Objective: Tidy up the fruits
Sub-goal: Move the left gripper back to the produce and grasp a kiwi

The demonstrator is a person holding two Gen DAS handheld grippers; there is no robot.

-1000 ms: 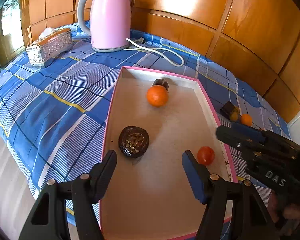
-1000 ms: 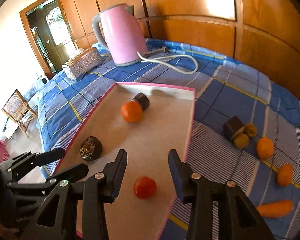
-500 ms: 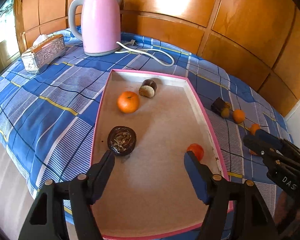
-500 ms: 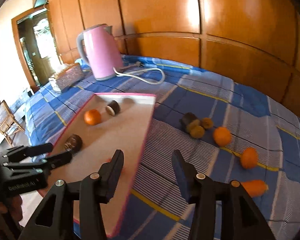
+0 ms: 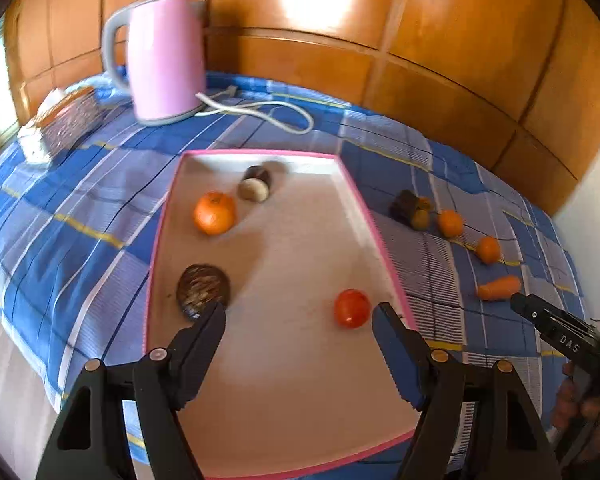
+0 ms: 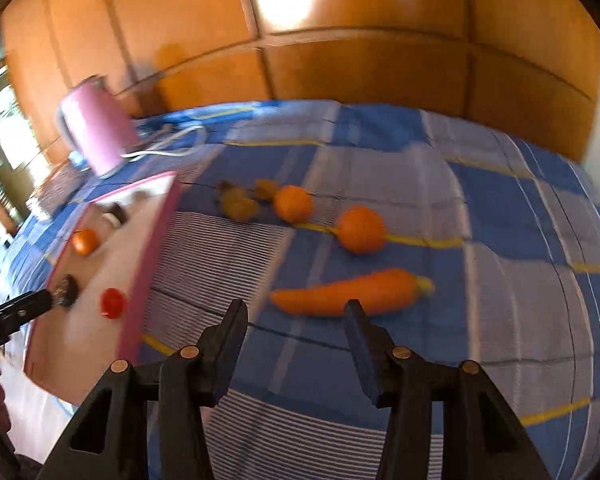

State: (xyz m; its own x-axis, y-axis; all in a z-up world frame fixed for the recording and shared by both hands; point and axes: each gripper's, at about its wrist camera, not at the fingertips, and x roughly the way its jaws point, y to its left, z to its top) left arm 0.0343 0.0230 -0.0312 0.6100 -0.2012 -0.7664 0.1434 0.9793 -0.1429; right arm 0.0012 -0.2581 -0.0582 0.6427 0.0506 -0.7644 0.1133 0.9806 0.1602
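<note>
right gripper [image 6: 296, 320], fingers apart and empty, just short of the carrot [image 6: 348, 290] on the bed [image 6: 480, 292]; straddle its middle before closing. left gripper [image 5: 298, 326] opening, empty, over the tray [image 5: 384, 256].

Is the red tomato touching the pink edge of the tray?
Apart. The left wrist view shows bare tray floor between the tomato and the tray's pink edge.
</note>
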